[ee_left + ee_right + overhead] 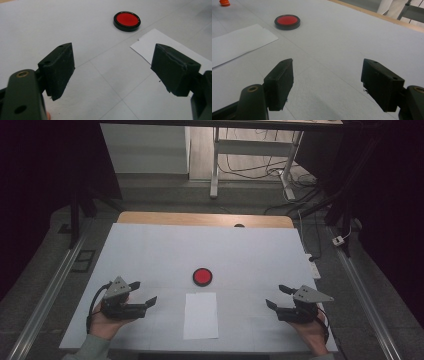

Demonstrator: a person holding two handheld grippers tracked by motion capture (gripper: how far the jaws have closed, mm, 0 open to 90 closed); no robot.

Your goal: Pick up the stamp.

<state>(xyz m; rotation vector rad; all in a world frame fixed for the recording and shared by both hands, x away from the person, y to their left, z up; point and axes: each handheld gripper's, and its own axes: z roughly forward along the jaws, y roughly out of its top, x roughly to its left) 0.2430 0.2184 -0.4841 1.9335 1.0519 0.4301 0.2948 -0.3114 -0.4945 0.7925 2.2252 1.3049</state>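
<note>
A red disc with a black rim [202, 276] lies flat on the white table top [165, 250], near its middle. Just in front of it lies a white sheet of paper [200, 316]. My left gripper [143, 292] is held in a hand left of the paper, open and empty. My right gripper [276, 296] is held right of the paper, also open and empty. The left gripper view shows the disc [127, 20] and a paper corner [147, 43] beyond the spread gripper [113, 53]. In the right gripper view, the disc [287, 21] and paper [239, 41] lie left of the gripper [327, 63].
A wooden strip [205, 219] edges the table's far side, with a small dark spot [239, 225] on it. Metal rails [47, 295] run along both sides. Cables and desk legs [215, 170] stand on the floor beyond. A small orange object [224, 2] shows at the right gripper view's top left.
</note>
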